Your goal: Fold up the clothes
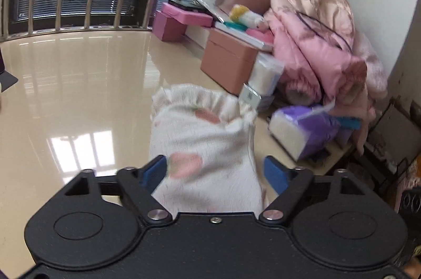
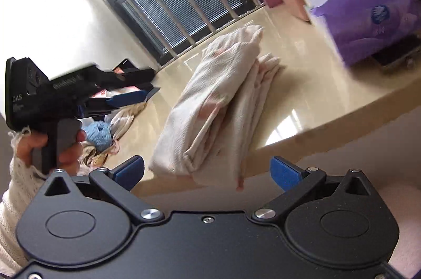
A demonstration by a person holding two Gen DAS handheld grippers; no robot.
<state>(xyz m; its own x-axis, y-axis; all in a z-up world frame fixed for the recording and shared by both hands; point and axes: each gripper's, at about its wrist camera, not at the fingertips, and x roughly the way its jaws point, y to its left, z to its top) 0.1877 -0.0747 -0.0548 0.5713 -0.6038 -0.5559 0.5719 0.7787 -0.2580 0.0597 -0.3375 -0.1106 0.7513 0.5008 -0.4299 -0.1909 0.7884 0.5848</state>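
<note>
So, both my grippers are hanging over the glossy beige table (image 1: 79, 73) right now. The folded white fleecy garment with pink strawberry prints and a ruffled edge (image 2: 215, 105) is lying on the table near its front edge, a long stacked bundle pointing away toward the barred window (image 2: 184, 2).

My right gripper (image 2: 208, 173) has its 2 blue jaws spread wide, one on each side of the near end of the bundle. Neither pad is pressing the cloth, so it's released.

My left gripper (image 1: 215, 171) is trickier. In the left wrist view the same garment runs up between the blue jaws. The left pad looks right against the fabric, while the right pad stands apart with a visible gap, so I'd call it let go, not clamped. The cloth is blurry there. In the right wrist view that gripper sits off to the left, held by a hand (image 2: 52, 147) in a cream knitted sleeve (image 2: 15, 189), jaws parted.

Other stuff: a light blue knitted item (image 2: 98, 134) among more crumpled clothes at the far left, a purple plastic pack of tissues (image 1: 310, 131), pink and brown boxes (image 1: 226, 60), and a heap of pink bedding (image 1: 321, 36) against the wall.
</note>
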